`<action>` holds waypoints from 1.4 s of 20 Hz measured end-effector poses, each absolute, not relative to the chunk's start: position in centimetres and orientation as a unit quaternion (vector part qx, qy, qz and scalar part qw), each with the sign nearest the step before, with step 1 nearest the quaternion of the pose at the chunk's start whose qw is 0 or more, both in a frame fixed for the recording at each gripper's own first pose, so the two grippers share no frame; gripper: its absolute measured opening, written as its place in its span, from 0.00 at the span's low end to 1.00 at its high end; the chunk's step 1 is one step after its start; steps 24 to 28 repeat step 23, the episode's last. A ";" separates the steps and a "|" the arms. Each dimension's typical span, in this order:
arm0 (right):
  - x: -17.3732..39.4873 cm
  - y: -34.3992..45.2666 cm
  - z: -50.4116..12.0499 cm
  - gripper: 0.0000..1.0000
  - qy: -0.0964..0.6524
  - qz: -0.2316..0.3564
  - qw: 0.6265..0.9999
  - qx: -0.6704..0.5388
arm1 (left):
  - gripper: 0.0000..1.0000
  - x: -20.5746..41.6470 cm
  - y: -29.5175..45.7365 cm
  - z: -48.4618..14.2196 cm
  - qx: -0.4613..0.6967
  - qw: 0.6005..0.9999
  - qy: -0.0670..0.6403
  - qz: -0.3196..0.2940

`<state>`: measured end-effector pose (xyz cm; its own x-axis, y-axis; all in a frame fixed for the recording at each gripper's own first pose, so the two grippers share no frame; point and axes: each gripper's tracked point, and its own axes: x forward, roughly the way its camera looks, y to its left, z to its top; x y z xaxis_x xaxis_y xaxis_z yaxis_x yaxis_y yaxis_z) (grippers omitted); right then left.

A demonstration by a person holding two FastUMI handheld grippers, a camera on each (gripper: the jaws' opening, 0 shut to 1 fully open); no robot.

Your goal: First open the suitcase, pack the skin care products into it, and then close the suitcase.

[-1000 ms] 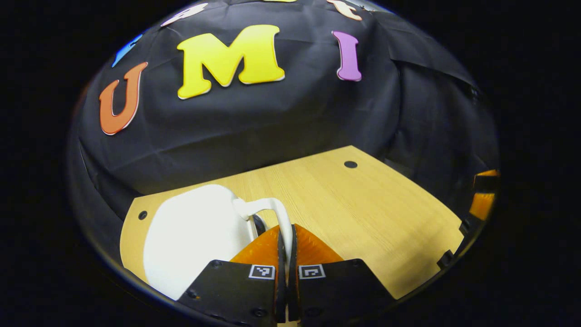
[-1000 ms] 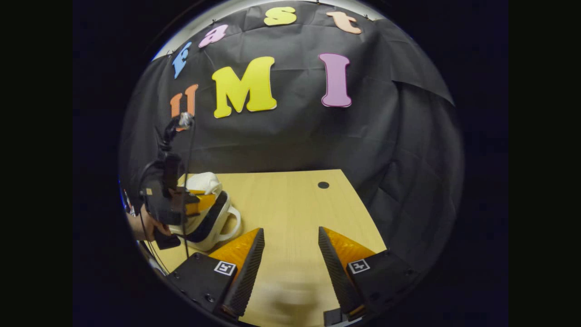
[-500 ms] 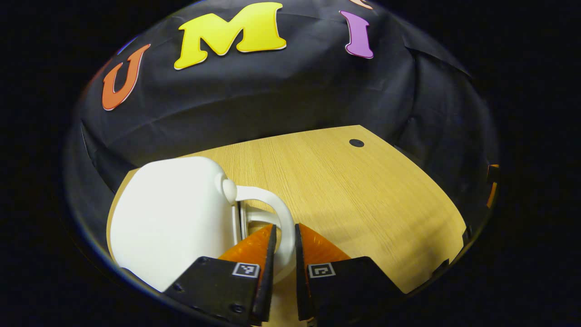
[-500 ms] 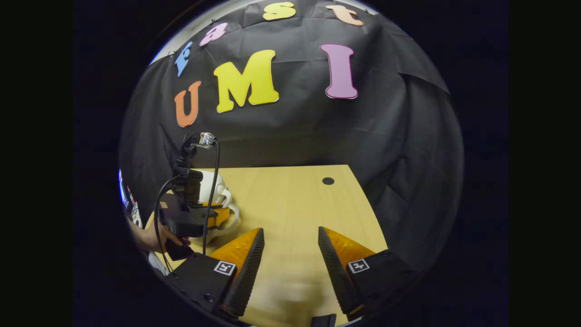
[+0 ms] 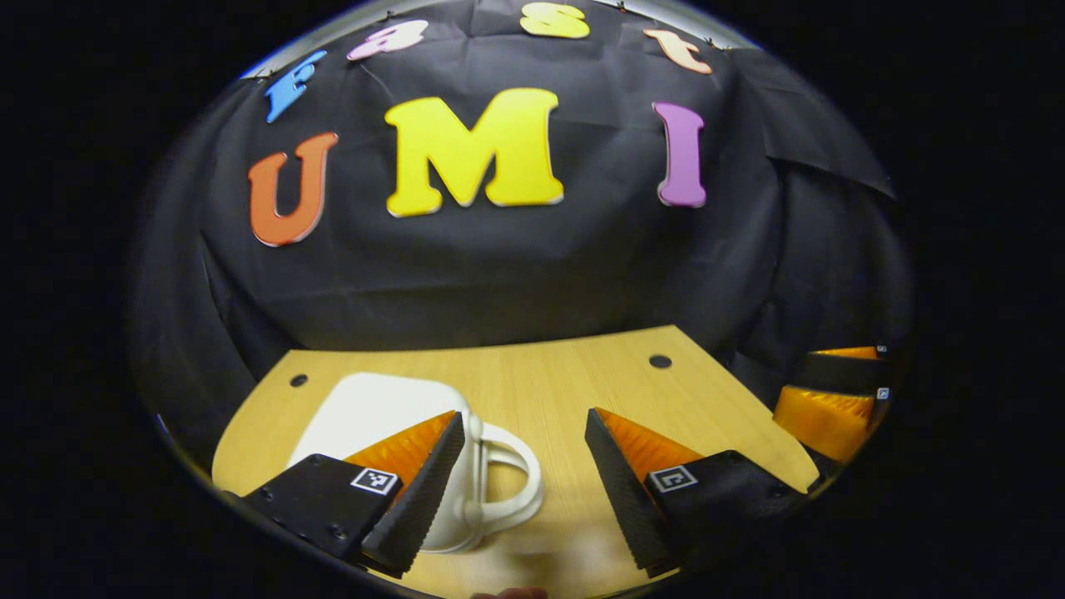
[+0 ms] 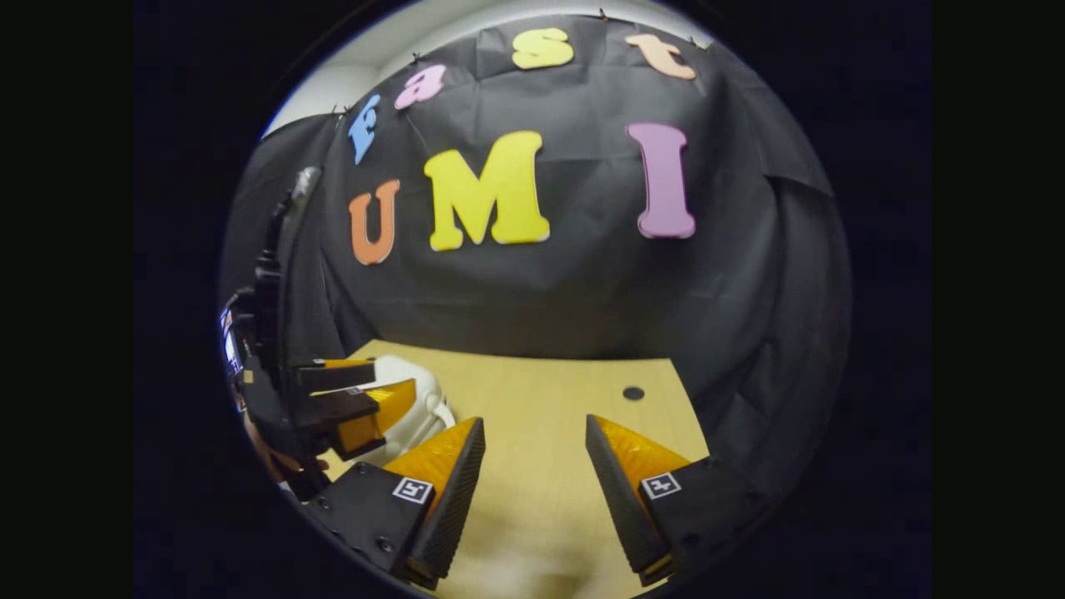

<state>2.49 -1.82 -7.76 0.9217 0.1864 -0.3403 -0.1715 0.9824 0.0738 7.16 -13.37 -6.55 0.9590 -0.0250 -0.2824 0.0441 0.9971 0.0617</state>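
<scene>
Left gripper view | left tongs spread wide, holding nothing | white suitcase closed on tabletop, near left, handle between fingers, untouched | right tongs wide apart, empty

Left gripper: two wedge fingers with ribbed inner faces, black mounts, screw heads, one square black-and-white marker per mount. Right gripper: same build, same markers. Black cable rises above the left gripper's black body.
</scene>
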 end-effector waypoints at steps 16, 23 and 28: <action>1.6 6.2 5.0 0.72 0.016 0.051 0.998 0.029 | 0.97 2.1 -6.9 7.5 0.005 1.000 -0.014 0.016; 0.7 6.8 5.1 0.72 0.015 0.045 0.999 0.022 | 0.96 1.3 -6.6 7.3 0.000 1.000 -0.010 0.015; 0.7 6.8 5.1 0.72 0.015 0.045 0.999 0.022 | 0.96 1.3 -6.6 7.3 0.000 1.000 -0.010 0.015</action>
